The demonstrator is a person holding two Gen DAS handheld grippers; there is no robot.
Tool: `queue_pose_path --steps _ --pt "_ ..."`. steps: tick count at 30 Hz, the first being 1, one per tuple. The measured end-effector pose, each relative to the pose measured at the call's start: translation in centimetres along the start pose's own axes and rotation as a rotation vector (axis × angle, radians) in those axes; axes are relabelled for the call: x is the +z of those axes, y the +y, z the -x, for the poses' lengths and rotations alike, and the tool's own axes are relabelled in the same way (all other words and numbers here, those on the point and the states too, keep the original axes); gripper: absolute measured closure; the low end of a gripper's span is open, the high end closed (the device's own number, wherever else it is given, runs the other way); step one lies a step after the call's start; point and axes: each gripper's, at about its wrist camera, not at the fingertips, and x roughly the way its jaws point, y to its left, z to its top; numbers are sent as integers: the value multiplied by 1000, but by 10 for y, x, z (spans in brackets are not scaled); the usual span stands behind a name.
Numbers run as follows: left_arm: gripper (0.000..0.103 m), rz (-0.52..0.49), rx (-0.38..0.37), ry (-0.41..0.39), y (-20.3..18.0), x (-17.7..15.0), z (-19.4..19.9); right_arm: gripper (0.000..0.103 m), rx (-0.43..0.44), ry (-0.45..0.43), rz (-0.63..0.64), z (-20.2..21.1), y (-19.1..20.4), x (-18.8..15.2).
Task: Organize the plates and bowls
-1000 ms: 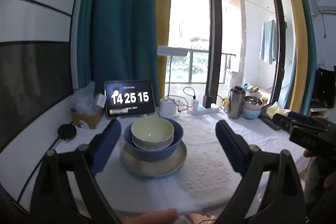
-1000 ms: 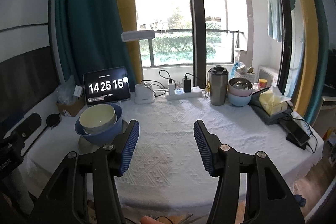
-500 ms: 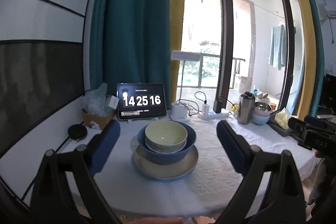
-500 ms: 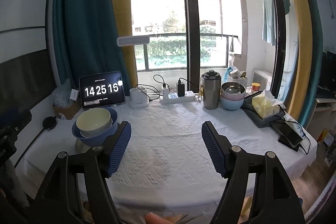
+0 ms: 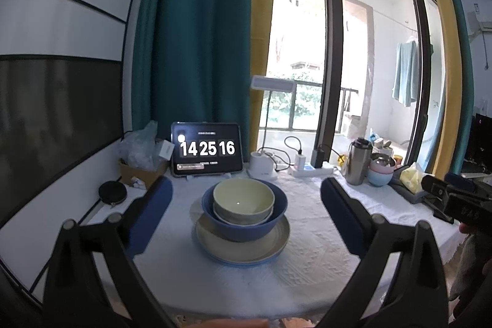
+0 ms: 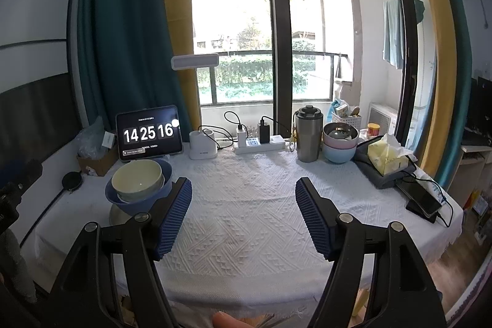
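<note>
The tablet [image 5: 207, 149] standing at the back of the desk [image 5: 307, 263] shows a clock in large white digits on a black screen: 14 25 16. The same digits read in the right wrist view [image 6: 148, 132]. A line of small characters sits above the digits and a small banner below them; both are too small to read. Some pale marks show on the dark device at the right edge of the left wrist view, but they cannot be made out.
</note>
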Motion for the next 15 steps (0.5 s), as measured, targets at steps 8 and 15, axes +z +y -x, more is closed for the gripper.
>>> queue_pose_path --steps 8,15 --pt "5 -3 -3 1 -2 0 0 30 -1 -1 1 0 0 0" --pt "5 -4 -2 1 -3 0 1 30 0 1 0 0 -2 2"
